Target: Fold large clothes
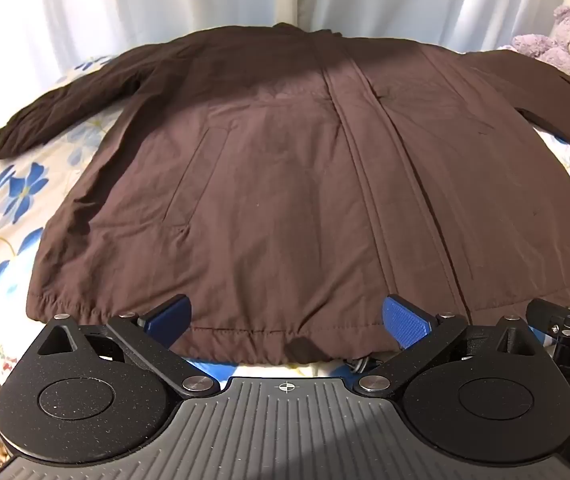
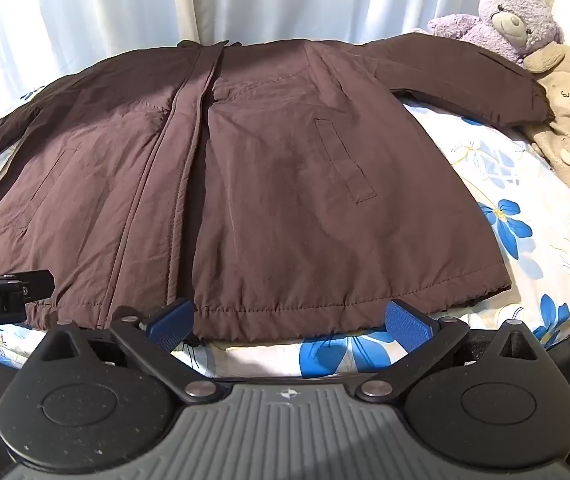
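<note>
A dark brown jacket (image 1: 285, 184) lies flat and spread out, front up, on a floral bedsheet, sleeves out to both sides; it also shows in the right wrist view (image 2: 245, 184). Its hem faces me. My left gripper (image 1: 287, 320) is open, its blue pads wide apart just above the hem's left half, holding nothing. My right gripper (image 2: 289, 322) is open too, hovering at the hem's right half, empty. The right gripper's body shows at the right edge of the left wrist view (image 1: 565, 328).
The bedsheet (image 2: 525, 240) is white with blue flowers. A purple teddy bear (image 2: 513, 20) and a beige plush toy (image 2: 565, 120) sit at the far right by the right sleeve cuff. White curtains (image 1: 165, 0) hang behind the bed.
</note>
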